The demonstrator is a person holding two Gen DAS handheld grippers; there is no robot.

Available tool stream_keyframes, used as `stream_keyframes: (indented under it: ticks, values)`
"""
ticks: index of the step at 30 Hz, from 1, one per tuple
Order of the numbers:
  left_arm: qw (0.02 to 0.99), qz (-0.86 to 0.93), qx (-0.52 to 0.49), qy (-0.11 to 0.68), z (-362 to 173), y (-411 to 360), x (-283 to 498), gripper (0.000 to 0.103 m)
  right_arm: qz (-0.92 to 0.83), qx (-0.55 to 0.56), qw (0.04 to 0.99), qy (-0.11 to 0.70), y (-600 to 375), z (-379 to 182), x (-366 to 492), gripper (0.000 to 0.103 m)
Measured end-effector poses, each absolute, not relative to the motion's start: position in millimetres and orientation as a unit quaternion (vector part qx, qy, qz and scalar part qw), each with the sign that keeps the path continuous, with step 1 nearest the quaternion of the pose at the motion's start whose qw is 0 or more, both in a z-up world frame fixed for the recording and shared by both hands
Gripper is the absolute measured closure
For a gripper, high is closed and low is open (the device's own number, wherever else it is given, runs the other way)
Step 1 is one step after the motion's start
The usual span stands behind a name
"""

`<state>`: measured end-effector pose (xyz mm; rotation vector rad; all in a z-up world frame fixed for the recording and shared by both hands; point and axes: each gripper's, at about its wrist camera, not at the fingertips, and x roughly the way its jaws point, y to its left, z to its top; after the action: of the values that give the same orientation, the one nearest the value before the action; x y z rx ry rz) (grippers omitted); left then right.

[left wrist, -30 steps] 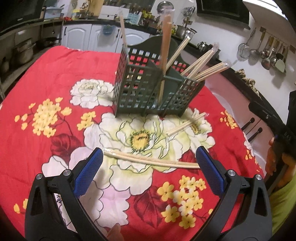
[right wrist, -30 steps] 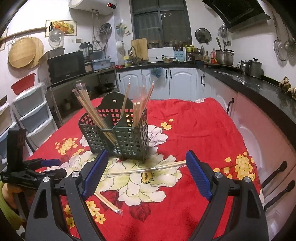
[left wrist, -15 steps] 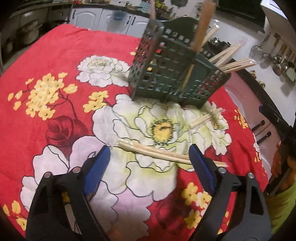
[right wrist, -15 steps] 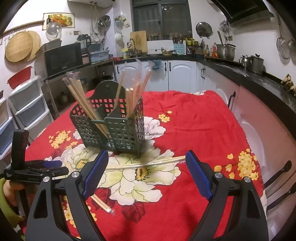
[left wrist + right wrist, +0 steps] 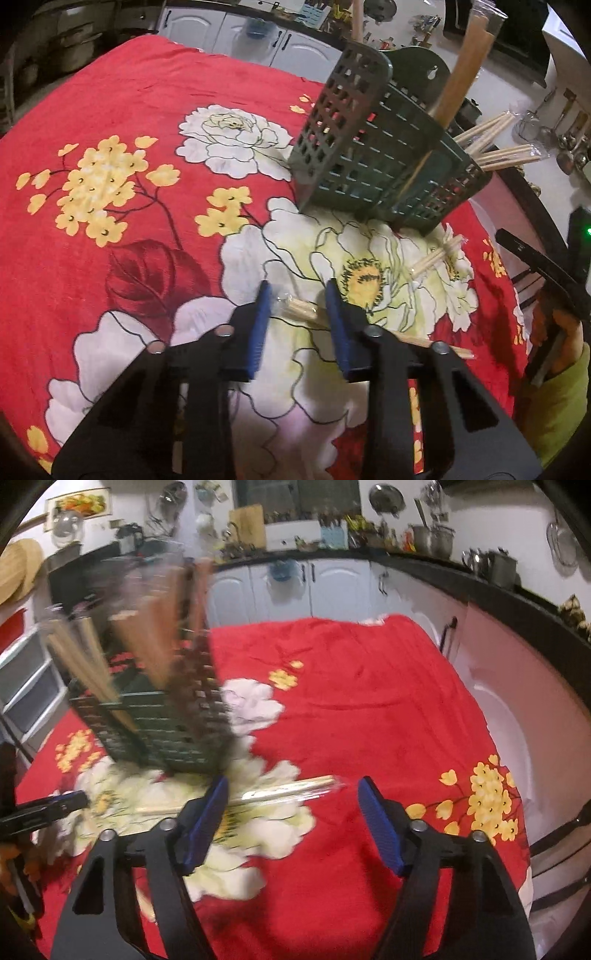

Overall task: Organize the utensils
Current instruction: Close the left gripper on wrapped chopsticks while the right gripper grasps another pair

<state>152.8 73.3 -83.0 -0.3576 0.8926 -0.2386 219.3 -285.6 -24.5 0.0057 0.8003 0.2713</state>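
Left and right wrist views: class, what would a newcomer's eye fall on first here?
The red floral tablecloth fills both views. On it stands a dark green slotted utensil basket with chopsticks sticking out. Nearer, the left gripper is closing around one end of a wrapped chopstick pair, and the right gripper closes around the other.

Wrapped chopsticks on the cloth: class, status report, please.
Left tool closing around wrapped chopsticks, pads not yet pressing. Right tool closing over the far end. Green caddy close behind; nothing blocking.
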Motion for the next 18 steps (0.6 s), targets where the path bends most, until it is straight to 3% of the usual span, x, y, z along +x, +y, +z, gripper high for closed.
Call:
stream_keyframes:
  ticks: [4, 11, 13, 15, 18]
  values:
    - [0.880, -0.111, -0.176, 0.428, -85, 78, 154, 0.094, 0.127, 0.037, 0.896, 0.424, -297, -45, 243, 0.050]
    - [0.880, -0.111, -0.176, 0.427, -86, 79, 154, 0.096, 0.126, 0.098, 0.876, 0.455, -306, -72, 261, 0.067]
    - [0.881, -0.111, -0.175, 0.426, -86, 79, 154, 0.096, 0.132, 0.103, 0.877, 0.451, -304, -76, 262, 0.073]
    - [0.881, -0.111, -0.174, 0.426, -86, 78, 154, 0.096, 0.134, 0.107, 0.879, 0.446, -304, -77, 262, 0.088]
    - [0.881, -0.113, -0.175, 0.425, -87, 78, 154, 0.097, 0.134, 0.098, 0.882, 0.441, -303, -77, 264, 0.097]
